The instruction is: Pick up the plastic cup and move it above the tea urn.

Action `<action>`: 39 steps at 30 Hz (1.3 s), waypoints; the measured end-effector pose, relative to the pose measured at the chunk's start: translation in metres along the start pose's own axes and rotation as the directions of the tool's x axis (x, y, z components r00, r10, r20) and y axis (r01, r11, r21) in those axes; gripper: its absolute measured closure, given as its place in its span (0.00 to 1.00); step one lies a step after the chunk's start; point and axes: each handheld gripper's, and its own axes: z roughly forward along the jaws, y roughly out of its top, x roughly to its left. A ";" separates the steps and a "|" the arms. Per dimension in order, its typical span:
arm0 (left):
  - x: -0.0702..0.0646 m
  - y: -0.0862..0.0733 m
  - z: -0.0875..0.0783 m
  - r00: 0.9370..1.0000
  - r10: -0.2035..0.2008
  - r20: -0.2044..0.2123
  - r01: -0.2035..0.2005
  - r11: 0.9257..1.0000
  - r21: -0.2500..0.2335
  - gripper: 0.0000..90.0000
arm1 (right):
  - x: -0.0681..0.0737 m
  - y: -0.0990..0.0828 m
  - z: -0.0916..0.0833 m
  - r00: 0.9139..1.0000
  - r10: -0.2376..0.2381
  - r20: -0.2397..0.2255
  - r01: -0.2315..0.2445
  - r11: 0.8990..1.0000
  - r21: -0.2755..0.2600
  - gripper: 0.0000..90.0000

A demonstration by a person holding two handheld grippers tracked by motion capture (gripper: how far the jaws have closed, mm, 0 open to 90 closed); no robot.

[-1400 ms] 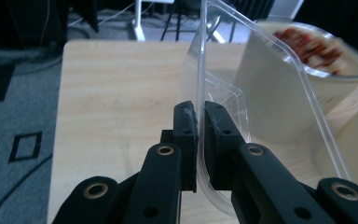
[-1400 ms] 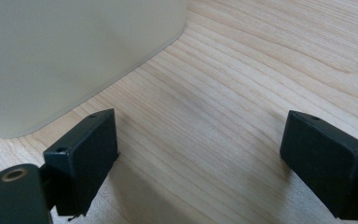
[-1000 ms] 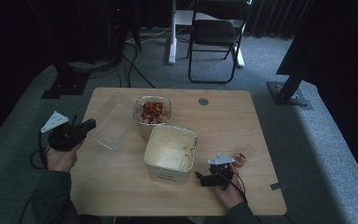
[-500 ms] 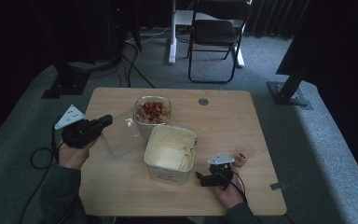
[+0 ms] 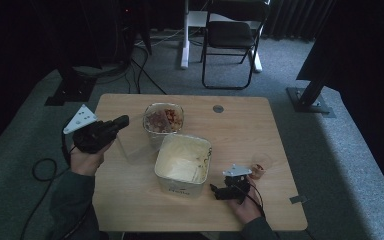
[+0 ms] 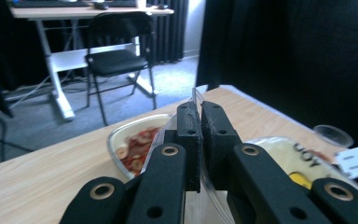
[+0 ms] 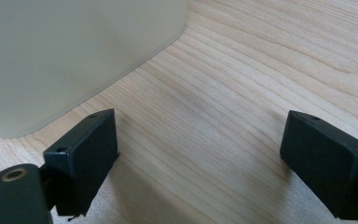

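A folding chair [image 5: 228, 37] stood beyond the wooden table [image 5: 280, 130]. On the table, a bowl of chopped food [image 5: 163, 121] sat just behind a large cream tub [image 5: 182, 162], and a small cup [image 5: 258, 170] lay to the tub's right. The left gripper [image 6: 200, 123] was clamped on the edge of a clear plastic lid [image 5: 132, 147], held tilted left of the tub beside the bowl. The right gripper [image 7: 200, 154], jaws spread wide and empty, rested on the wood just beside the tub's near right corner.
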 end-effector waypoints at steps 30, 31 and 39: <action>-0.015 -0.010 0.030 0.987 -0.032 0.156 0.027 0.999 0.035 0.66 | -0.001 0.000 0.000 1.000 -0.003 -0.002 0.003 1.000 0.000 0.12; -0.014 -0.012 0.031 0.989 -0.031 0.147 0.026 0.999 0.037 0.64 | -0.001 0.000 0.000 1.000 -0.004 -0.002 0.004 1.000 0.000 0.12; 0.002 -0.029 0.040 1.000 -0.024 0.013 0.023 0.997 0.076 0.59 | 0.001 0.000 0.000 1.000 0.003 0.005 -0.003 1.000 0.001 0.12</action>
